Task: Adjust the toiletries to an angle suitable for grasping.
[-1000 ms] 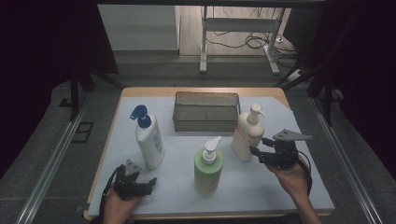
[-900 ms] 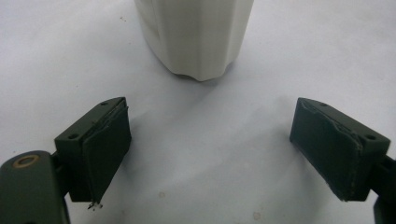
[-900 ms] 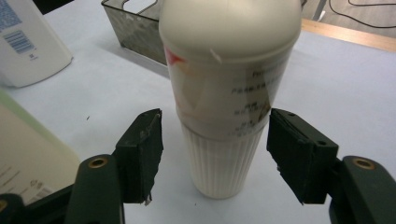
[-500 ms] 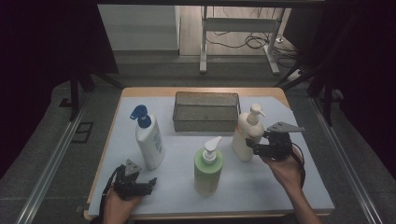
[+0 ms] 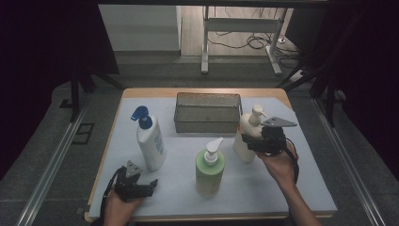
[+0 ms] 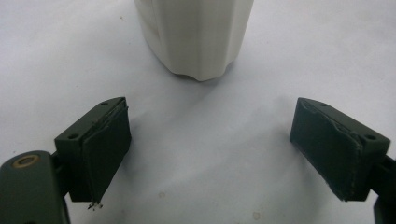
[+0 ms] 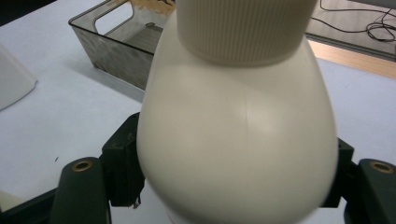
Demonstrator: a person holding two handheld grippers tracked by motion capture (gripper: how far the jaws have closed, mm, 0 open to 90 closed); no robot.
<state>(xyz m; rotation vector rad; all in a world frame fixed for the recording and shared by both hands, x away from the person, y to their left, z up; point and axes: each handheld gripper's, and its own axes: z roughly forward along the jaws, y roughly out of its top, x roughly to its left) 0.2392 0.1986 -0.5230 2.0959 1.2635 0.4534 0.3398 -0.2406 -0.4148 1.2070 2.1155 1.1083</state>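
Cream bottle [image 5: 245, 141] upright on the mat just right of the basket's [image 5: 207, 113] front corner, not yet lifted; right gripper [image 5: 251, 143], jaws just opened wider, straddles its body, though firm pad contact cannot be told; left gripper [image 5: 141, 186] rests open near the blue-capped bottle [image 5: 149, 141]; all three bottles, green bottle [image 5: 210, 167] included, remain outside the basket.

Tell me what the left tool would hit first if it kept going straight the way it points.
Likely the base of the white blue-capped bottle, dead ahead of the open left tool, with bare white mat between. The gap's depth is hard to judge.
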